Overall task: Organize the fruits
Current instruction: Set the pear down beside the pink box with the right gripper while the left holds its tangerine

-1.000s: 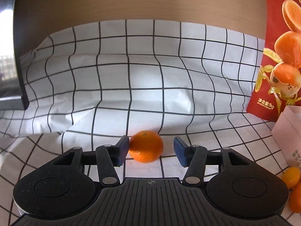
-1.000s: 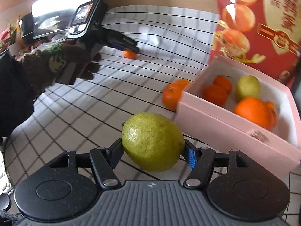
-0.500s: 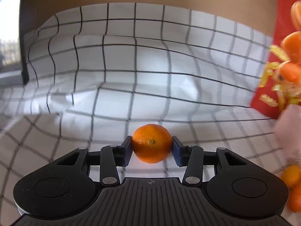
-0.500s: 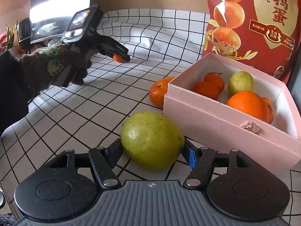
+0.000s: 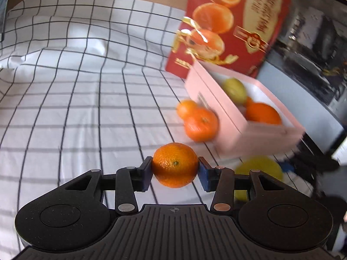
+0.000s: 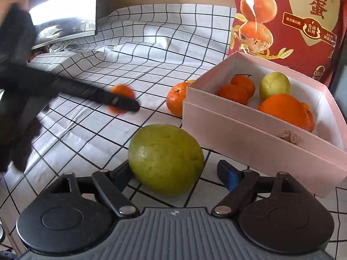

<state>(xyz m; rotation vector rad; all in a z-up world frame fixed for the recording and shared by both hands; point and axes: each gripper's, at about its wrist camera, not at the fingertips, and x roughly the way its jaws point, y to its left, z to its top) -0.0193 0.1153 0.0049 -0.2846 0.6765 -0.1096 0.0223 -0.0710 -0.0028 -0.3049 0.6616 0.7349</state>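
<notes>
Trouble could come if the left claw, pinching the tangerine, clips the pink box; right claw spread around the guava.

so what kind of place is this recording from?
Probably a home, with a table set up for fruit sorting. A checked cloth covers the surface, a pink box holds oranges and a pear, and a red snack bag stands behind it. A dark screen sits at the back.
</notes>
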